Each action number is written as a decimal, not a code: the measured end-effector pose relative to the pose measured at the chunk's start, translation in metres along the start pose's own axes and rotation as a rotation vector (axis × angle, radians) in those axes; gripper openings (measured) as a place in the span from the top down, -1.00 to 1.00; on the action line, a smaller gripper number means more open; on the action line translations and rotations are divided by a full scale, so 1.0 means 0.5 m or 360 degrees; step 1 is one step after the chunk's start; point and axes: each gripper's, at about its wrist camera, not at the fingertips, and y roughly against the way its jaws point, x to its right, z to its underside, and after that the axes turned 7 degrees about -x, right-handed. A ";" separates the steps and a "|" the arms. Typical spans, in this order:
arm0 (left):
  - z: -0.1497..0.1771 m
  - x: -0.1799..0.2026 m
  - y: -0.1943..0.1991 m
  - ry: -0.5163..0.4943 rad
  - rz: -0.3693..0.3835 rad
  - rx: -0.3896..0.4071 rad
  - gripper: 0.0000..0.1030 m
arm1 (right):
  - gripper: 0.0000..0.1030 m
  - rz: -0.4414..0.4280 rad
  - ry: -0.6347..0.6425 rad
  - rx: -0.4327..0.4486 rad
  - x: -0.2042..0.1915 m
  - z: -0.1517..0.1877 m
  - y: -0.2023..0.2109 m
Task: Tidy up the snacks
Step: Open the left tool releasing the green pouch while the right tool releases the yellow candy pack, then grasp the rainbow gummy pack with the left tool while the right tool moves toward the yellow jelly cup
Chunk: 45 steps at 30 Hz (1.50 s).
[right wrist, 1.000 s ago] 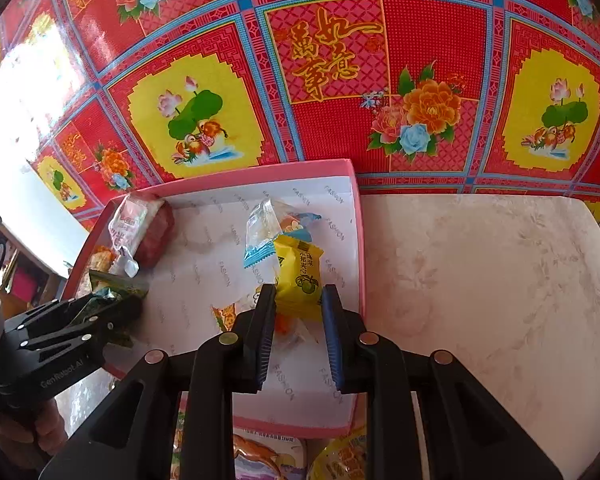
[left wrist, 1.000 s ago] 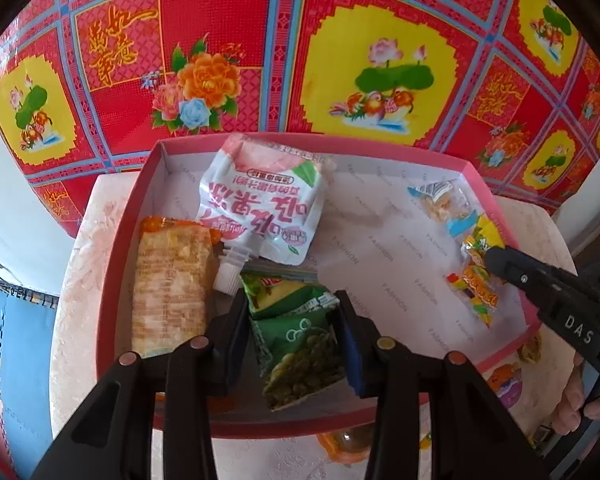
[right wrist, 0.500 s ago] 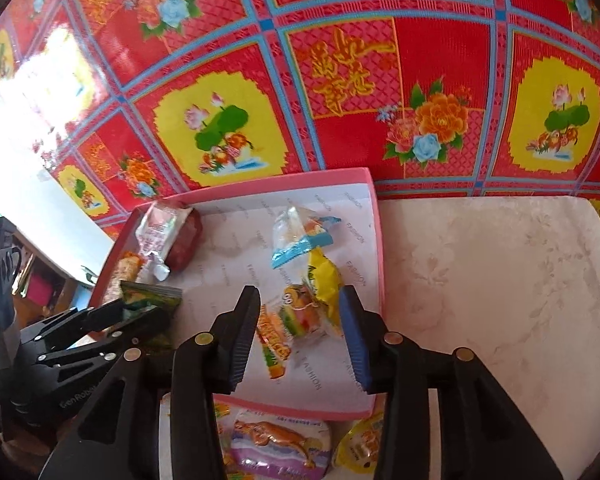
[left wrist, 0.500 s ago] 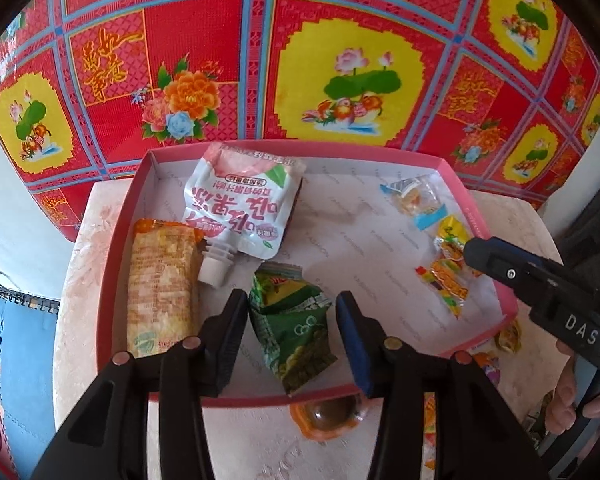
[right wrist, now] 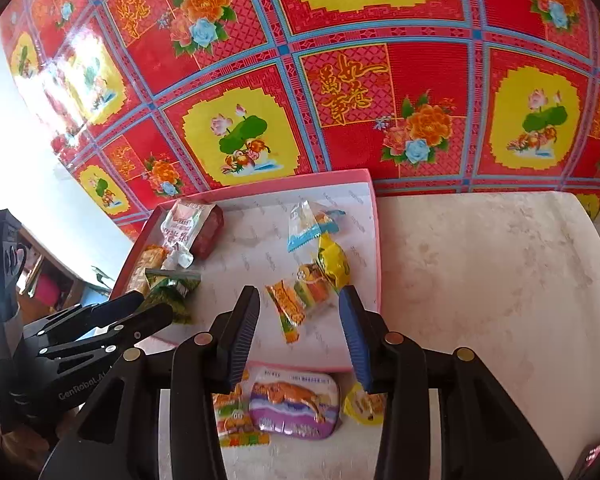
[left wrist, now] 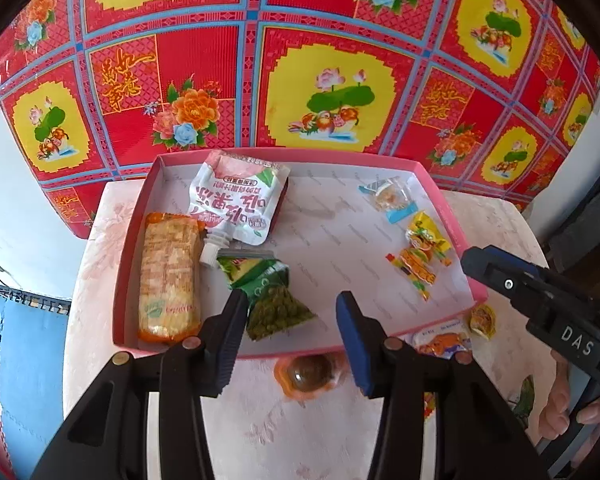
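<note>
Bright daylight; glare at left of right view; fisheye bending, dark corners

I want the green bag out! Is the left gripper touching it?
Cannot tell. In the left wrist view the left gripper stands open; one finger overlaps the green bag, which lies in the tray, but neither view shows contact or gap.

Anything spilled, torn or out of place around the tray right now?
Nothing spilled or visibly torn. The odd part: several snacks lie outside the pink tray on the table by its near edge, including a jelly cup, a purple packet and a small yellow packet. Inside, the white spout pouch overlaps a dark red packet.
</note>
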 end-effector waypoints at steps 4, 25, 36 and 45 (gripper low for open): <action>0.012 -0.001 0.015 0.0018 -0.0002 0.0008 0.06 | 0.17 0.0003 -0.0003 0.0004 0.006 0.014 0.019; 0.083 0.028 0.060 0.0006 -0.0017 -0.0002 0.06 | 0.17 0.0037 -0.0026 -0.0034 0.041 0.106 0.073; 0.114 0.061 0.043 -0.0011 0.0045 -0.0072 0.06 | 0.17 0.0055 -0.0083 -0.0060 0.082 0.144 0.070; 0.120 0.096 0.022 -0.0009 0.0105 -0.0118 0.06 | 0.17 0.0019 -0.0098 -0.0071 0.098 0.151 0.062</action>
